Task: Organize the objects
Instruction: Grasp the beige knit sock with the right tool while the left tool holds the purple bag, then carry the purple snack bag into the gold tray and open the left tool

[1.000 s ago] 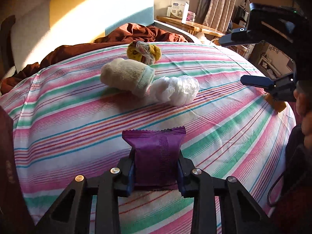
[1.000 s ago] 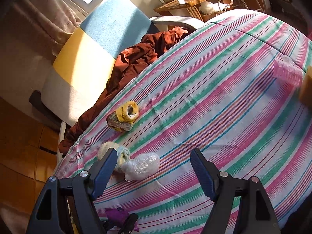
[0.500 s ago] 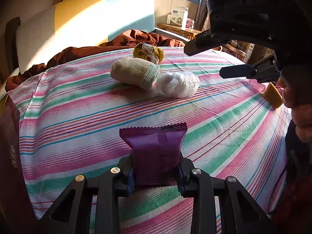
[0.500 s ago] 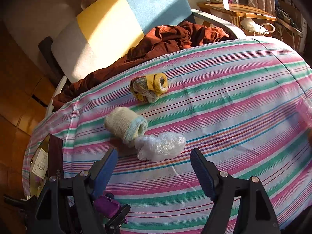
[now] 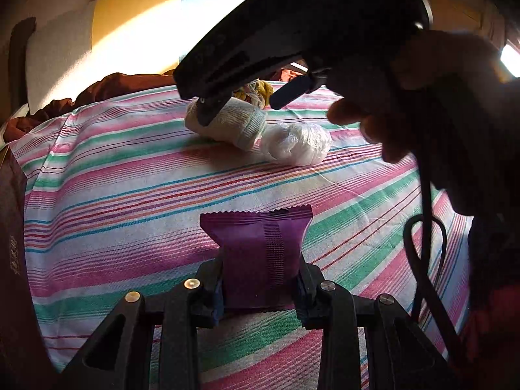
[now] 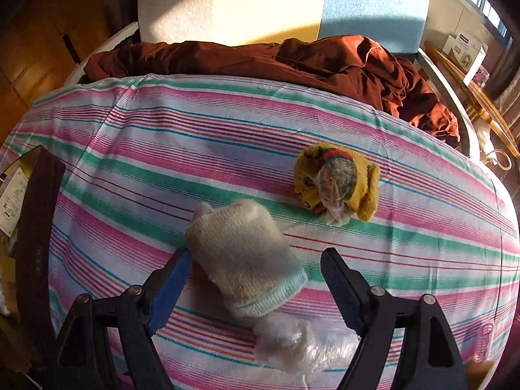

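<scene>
My left gripper is shut on a purple snack packet and holds it upright over the striped bedspread. My right gripper is open, with its jaws on either side of a rolled cream sock; it also shows in the left wrist view above that sock. A crumpled white plastic bag lies just in front of the sock, and shows in the left view. A yellow sock bundle lies further back.
A dark purple box stands at the left edge of the bed, also in the left wrist view. A brown blanket is heaped at the back before a headboard. A pink curler lies at the right.
My right gripper has come down and forward over the cream sock, so the sock now lies between its open jaws. My left gripper keeps its hold on the purple packet, nearly still.
</scene>
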A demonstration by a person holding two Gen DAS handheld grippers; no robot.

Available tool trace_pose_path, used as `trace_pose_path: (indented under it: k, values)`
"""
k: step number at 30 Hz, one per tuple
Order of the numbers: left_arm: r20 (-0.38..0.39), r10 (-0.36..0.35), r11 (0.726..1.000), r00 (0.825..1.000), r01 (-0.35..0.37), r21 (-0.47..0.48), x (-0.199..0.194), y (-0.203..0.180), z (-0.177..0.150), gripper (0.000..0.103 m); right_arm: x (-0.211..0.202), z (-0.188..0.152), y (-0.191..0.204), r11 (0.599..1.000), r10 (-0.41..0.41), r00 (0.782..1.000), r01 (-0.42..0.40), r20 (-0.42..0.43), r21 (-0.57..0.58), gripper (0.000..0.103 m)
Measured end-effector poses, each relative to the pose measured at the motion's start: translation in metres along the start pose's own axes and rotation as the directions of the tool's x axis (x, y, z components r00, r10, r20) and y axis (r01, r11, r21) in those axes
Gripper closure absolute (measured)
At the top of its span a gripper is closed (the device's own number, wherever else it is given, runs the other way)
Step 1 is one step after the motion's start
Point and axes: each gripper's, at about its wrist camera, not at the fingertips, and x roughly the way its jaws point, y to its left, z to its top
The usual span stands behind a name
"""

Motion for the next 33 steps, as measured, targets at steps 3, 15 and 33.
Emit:
trace_pose_path:
  k: [3,15,33]
  values:
    - [0.002,-0.007,1.000,1.000,0.007,-0.005,0.000,0.000,0.000,0.069,0.015,0.006,0.006,0.998,0.055,0.998,-0.055,-0.034,-0.007,0.046]
    - [0.007,-0.017,1.000,1.000,0.017,-0.013,-0.001,-0.002,0.000,0.068,-0.081,-0.041,-0.025,0.982,0.074,0.985,-0.100,0.157,0.161,0.050]
    - [0.004,0.021,1.000,1.000,-0.021,0.016,0.000,-0.009,0.001,0.067,-0.036,-0.127,-0.064,0.921,0.054,0.998,-0.033,-0.042,0.388,0.050]
